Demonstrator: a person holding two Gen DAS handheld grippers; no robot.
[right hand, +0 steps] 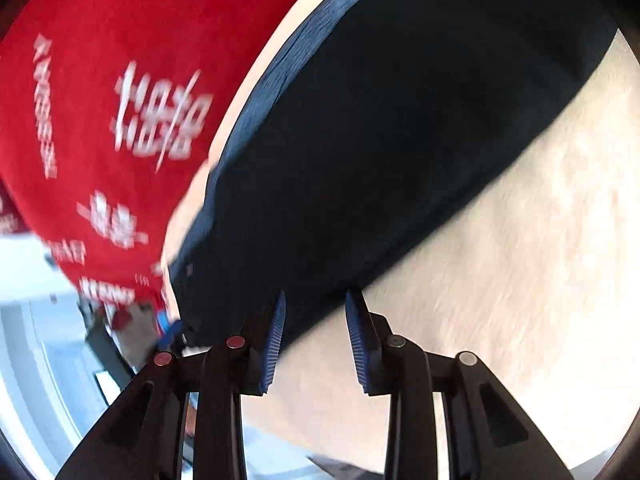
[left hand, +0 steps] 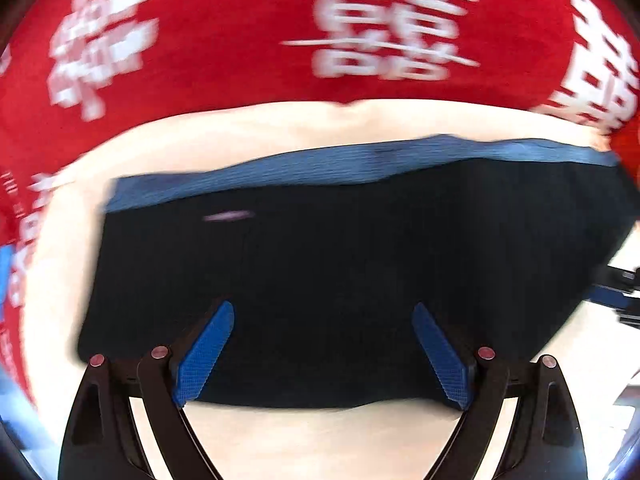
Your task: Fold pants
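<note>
Pants of dark navy fabric with a lighter blue waistband (left hand: 340, 264) lie folded into a compact block on a pale cream tabletop (left hand: 320, 436). Directly over their near edge sits the left gripper (left hand: 322, 354), its blue pads spread wide and holding nothing. The right gripper (right hand: 316, 338) is parted too, at the block's edge, possibly brushing the cloth; blur hides contact. Beyond lies a red cloth with white characters (left hand: 224, 40).

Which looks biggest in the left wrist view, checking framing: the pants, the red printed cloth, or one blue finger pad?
1. pants
2. red printed cloth, about alike; unsure
3. blue finger pad, smallest despite nearness
</note>
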